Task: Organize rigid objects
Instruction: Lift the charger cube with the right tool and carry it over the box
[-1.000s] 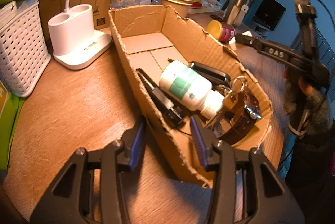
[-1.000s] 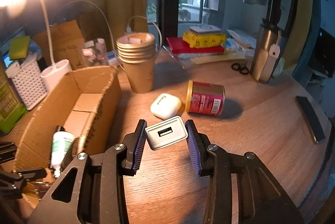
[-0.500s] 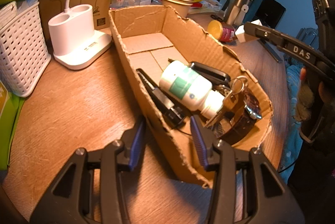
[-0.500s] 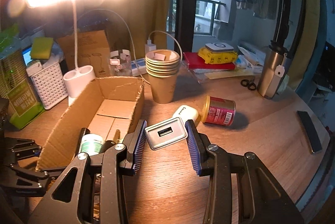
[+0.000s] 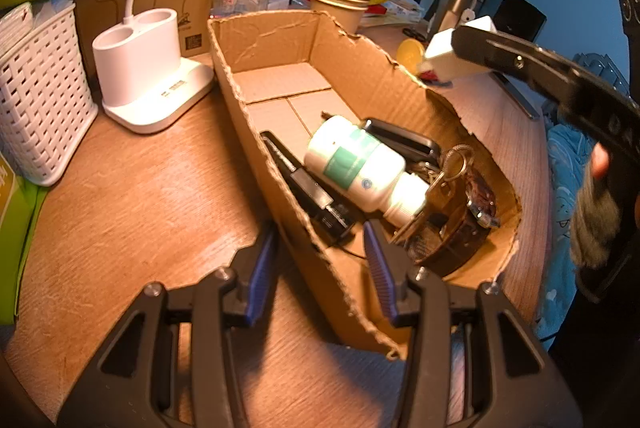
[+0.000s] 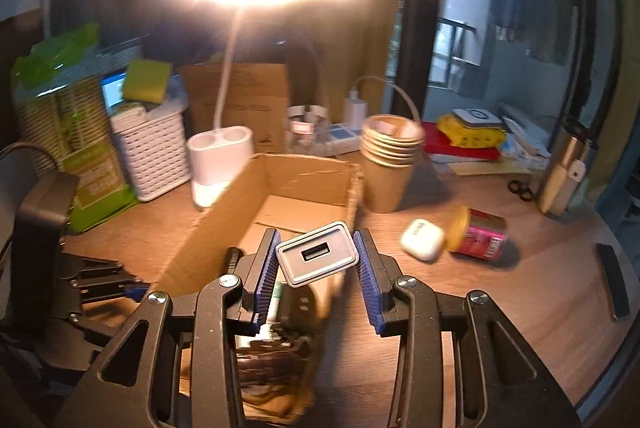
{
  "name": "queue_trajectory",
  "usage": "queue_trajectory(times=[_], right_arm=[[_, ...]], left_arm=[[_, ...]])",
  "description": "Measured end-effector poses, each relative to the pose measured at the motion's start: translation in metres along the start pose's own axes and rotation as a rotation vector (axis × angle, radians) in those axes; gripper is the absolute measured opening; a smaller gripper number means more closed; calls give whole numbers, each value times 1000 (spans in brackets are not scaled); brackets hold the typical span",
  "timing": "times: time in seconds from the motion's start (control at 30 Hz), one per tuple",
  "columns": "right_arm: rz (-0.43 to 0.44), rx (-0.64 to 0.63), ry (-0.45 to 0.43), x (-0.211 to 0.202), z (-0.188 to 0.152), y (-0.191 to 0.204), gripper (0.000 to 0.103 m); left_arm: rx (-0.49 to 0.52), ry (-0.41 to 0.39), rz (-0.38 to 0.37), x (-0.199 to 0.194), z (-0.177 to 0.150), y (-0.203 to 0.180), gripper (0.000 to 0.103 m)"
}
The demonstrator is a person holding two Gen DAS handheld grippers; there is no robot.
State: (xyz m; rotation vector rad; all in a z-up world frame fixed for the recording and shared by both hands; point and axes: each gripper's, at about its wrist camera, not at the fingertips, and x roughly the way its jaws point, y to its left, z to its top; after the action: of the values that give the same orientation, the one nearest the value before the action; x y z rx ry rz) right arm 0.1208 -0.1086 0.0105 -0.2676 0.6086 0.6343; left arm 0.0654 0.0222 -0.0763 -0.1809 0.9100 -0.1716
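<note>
the right gripper (image 6: 316, 260) pinched a white usb charger (image 6: 317, 253) above the cardboard box (image 5: 400, 96), while the left gripper (image 5: 320, 264) straddled the box's near wall, whether pressing it unclear.

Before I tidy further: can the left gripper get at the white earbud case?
Probably not. The left gripper straddles the cardboard box's near wall, and the earbud case lies beyond its far wall, with the box between.

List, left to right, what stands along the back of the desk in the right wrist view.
White basket → white lamp base → cardboard box → stack of paper cups → yellow pack on the red book → steel flask.
</note>
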Motion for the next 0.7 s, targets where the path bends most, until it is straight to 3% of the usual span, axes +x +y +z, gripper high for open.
queue_trajectory(times=[0.7], right_arm=[[85, -69, 74, 25, -13, 36, 40]], left_arm=[[0, 0, 0, 0, 0, 0, 47]])
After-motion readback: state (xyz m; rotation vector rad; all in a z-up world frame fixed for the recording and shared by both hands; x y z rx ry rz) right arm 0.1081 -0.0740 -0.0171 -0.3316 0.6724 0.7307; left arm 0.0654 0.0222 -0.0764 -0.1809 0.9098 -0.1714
